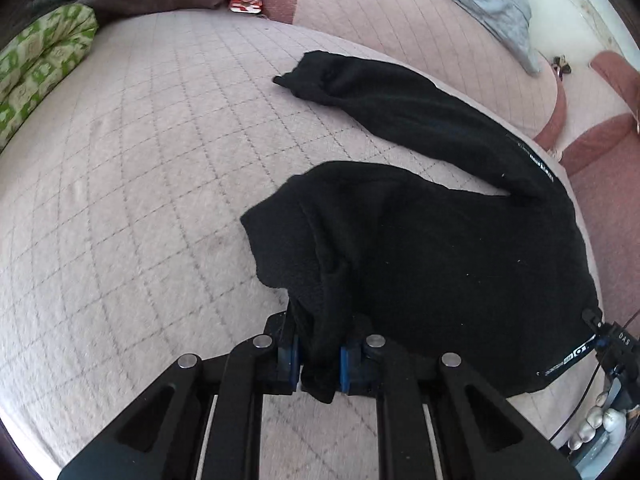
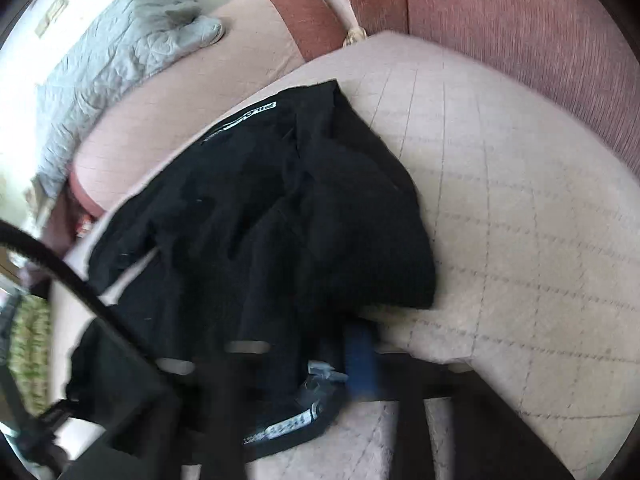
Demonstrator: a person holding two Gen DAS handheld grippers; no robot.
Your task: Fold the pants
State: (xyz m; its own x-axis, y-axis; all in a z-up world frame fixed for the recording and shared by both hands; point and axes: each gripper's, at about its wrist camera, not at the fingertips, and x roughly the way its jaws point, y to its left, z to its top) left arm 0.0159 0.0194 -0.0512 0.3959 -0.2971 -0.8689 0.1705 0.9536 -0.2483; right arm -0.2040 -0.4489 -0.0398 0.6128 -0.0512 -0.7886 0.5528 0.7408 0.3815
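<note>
The black pants (image 1: 420,248) lie on a quilted pink sofa cushion (image 1: 140,200), one leg stretched away toward the backrest, the other bunched up near the left hand-held gripper (image 1: 320,360). That gripper's blue pads (image 1: 290,356) are pinched tight on a thick gather of the fabric — a firm hold on the near leg's edge. The right hand-held gripper (image 2: 320,364) is blurred; fabric around the waistband lettering seems to sit between its fingers, but I cannot tell how far they are closed. The cloth looks soft, light and fleecy, so it will likely droop and crease wherever it is unsupported. It probably handles best when taken at hems or the waistband — two corners lifted together rather than a single bunch.
</note>
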